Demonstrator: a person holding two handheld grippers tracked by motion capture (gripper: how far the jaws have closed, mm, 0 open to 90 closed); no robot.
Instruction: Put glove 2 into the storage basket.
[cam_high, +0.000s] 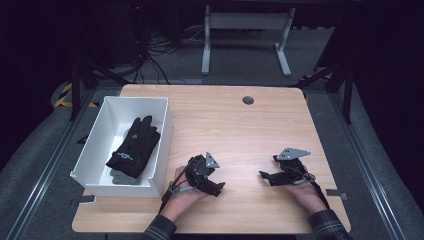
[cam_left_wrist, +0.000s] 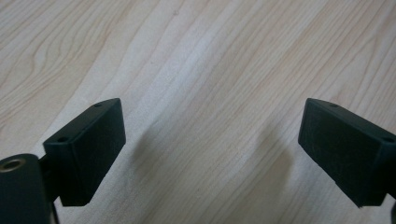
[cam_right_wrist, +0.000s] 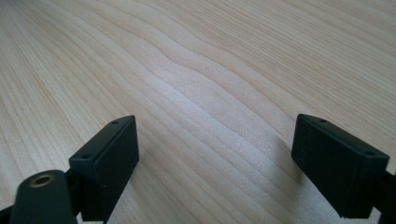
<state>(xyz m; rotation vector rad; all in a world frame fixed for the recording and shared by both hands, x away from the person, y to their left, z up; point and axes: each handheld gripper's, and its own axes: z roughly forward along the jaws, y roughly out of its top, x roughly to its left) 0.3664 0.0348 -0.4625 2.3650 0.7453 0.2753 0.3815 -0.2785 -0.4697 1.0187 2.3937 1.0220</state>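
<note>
Quick count from my end: two grippers, one white bin, and gloves in it. The left gripper (cam_high: 218, 187) sits low on the wooden table (cam_high: 235, 125) just right of the white bin (cam_high: 161, 130), jaws spread wide with nothing but bare wood grain between them in the left gripper view (cam_left_wrist: 212, 154). The right gripper (cam_high: 264, 175) is further right on the table, also spread open and empty (cam_right_wrist: 215, 158). Inside the bin lies one black glove (cam_high: 135, 146), fingers pointing to the far end, with small light lettering near the cuff that I can't read. A bit of grey (cam_high: 120, 177) pokes out under it, maybe a second glove, can't tell. One dark round grommet (cam_high: 248, 100) sits near the table's far edge.
</note>
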